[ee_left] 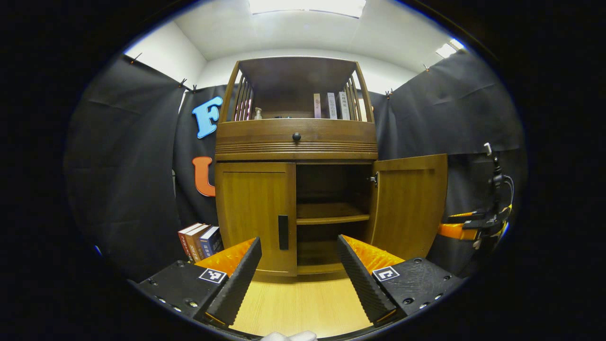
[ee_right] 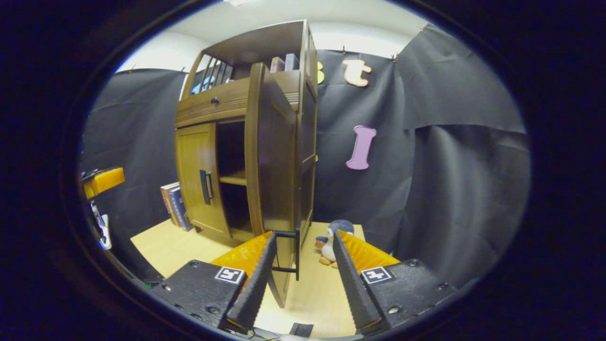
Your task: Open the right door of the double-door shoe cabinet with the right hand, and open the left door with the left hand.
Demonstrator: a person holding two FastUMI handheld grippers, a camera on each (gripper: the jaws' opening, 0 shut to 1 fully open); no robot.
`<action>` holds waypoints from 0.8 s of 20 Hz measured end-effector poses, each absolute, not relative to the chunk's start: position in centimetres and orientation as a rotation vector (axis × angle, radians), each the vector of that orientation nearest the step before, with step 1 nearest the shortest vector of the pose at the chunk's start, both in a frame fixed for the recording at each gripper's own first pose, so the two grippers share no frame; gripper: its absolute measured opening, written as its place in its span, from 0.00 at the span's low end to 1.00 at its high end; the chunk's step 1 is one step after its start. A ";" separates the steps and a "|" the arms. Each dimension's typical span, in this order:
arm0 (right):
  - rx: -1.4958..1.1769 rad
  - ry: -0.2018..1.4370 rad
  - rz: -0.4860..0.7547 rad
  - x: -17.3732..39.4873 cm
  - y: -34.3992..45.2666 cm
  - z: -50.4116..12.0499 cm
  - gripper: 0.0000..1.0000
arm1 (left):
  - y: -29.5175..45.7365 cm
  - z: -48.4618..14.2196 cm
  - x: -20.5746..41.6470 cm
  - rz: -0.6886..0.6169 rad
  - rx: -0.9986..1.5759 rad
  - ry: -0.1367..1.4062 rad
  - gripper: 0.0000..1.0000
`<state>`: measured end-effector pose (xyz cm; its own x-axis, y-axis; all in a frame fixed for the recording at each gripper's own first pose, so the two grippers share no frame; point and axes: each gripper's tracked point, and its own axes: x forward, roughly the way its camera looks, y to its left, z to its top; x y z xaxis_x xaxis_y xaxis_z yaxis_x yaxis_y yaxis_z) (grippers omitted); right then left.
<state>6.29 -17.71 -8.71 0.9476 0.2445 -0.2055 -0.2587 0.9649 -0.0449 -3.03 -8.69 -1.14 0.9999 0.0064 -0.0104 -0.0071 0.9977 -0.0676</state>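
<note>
The wooden shoe cabinet (ee_left: 296, 137) stands straight ahead in the left gripper view. Its left door (ee_left: 255, 213) is closed, with a black handle (ee_left: 283, 232) at its inner edge. The right door (ee_left: 409, 208) stands swung wide, baring the shelves (ee_left: 331, 219). My left gripper (ee_left: 299, 279) is open, short of the left door, holding nothing. In the right gripper view the right door (ee_right: 274, 156) shows edge-on, and its black handle (ee_right: 289, 251) lies between the fingers of my open right gripper (ee_right: 300, 274), untouched by the right finger. The closed left door (ee_right: 199, 175) shows beyond.
Several books (ee_left: 199, 241) lean against the cabinet's left side on the pale wooden floor (ee_left: 303, 303). A penguin toy (ee_right: 331, 241) sits on the floor right of the cabinet. Books and a bottle stand on the top shelf (ee_left: 326, 106). Black cloth walls close the booth.
</note>
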 end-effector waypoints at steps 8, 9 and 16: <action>-0.083 0.109 0.106 1.3 -10.4 -5.0 0.95 | -3.3 -1.4 -0.9 -0.054 -0.018 -0.011 0.96; -0.068 0.111 0.101 1.2 -8.9 -5.3 0.95 | -2.6 -1.6 -0.8 -0.055 -0.011 -0.011 0.96; 0.037 0.144 0.002 1.3 -2.3 -8.7 0.95 | 0.6 -4.3 0.7 -0.036 -0.026 0.014 0.96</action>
<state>1.31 -2.31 -8.72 0.9897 0.0045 -0.1434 0.0008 0.9993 0.0367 0.67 0.64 -4.31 0.9992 -0.0364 -0.0137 0.0360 0.9990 -0.0261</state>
